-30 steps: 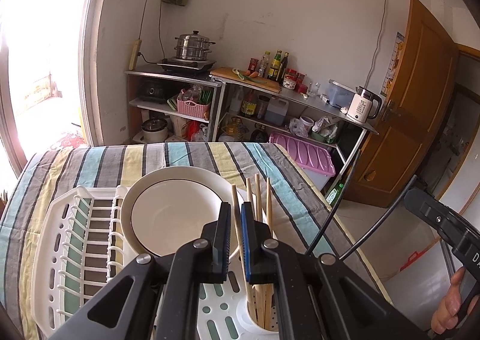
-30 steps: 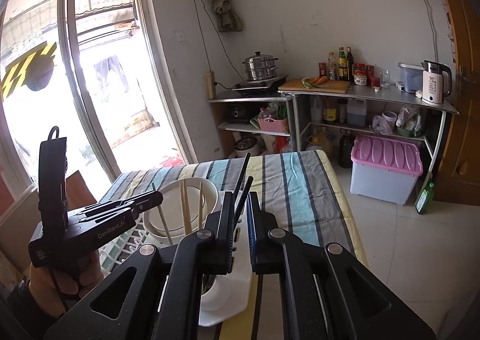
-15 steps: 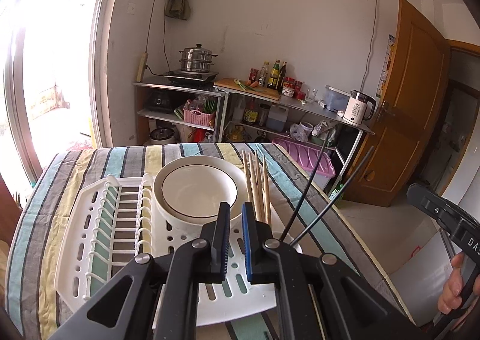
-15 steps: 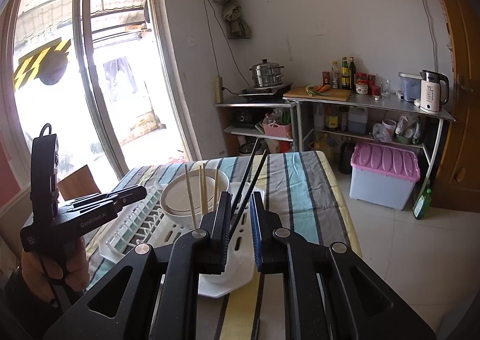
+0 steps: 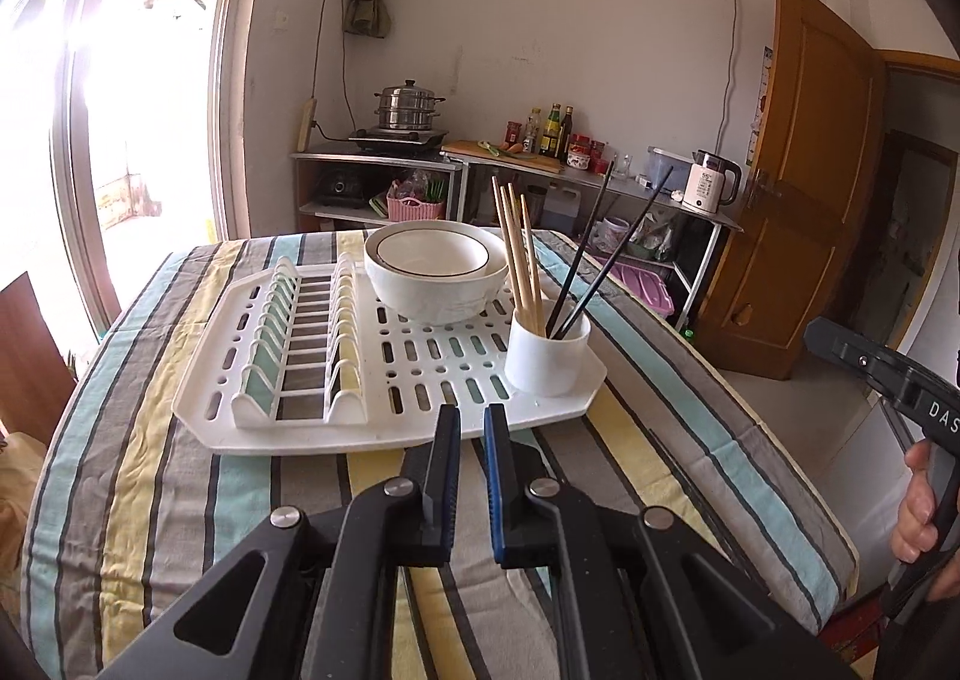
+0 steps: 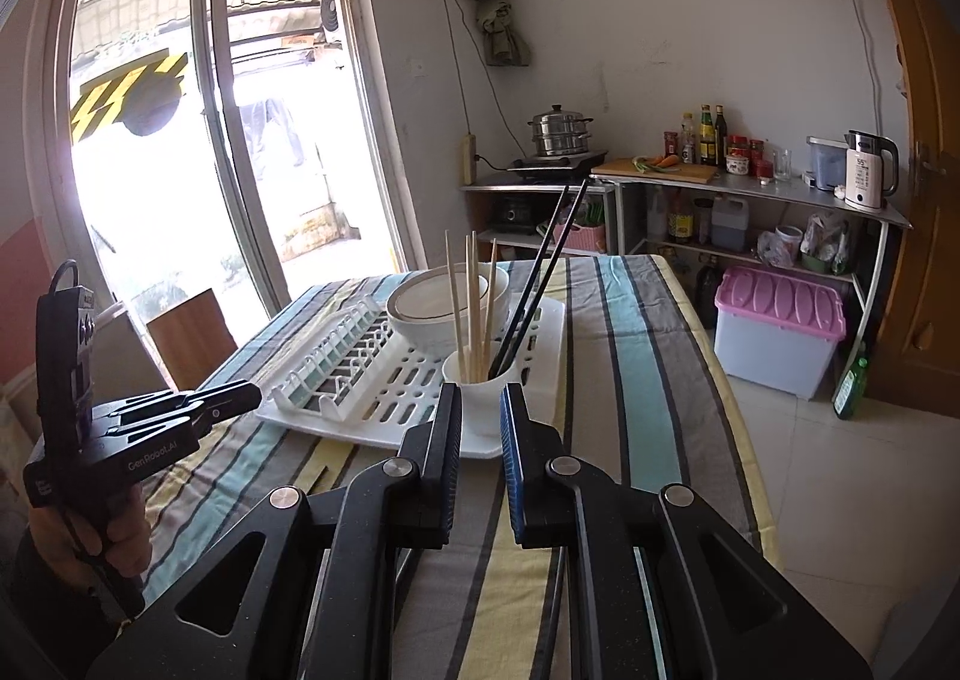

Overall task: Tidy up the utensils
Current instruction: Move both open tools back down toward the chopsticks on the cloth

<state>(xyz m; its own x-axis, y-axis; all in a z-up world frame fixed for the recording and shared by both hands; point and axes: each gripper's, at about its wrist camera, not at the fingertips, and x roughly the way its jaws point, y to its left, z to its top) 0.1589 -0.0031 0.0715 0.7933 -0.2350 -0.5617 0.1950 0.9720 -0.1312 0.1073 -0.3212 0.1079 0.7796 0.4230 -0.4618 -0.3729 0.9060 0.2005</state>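
My inventory. White cup (image 5: 547,357), near right corner of the white drying rack (image 5: 384,362): holds four wooden chopsticks (image 5: 519,266) upright and two black chopsticks (image 5: 591,254) leaning right. White bowl (image 5: 437,275), far middle of the rack: I see nothing inside. Plate slots (image 5: 300,344), left half of the rack: unfilled. Rack sits on the striped table (image 5: 180,500), its near edge well back from the table's near edge, with bare cloth on all sides. My left claw (image 5: 472,428): narrow gap, holding nothing, over the cloth near the rack. My right claw (image 6: 481,410): slightly wider, nothing gripped, the cup beyond it.
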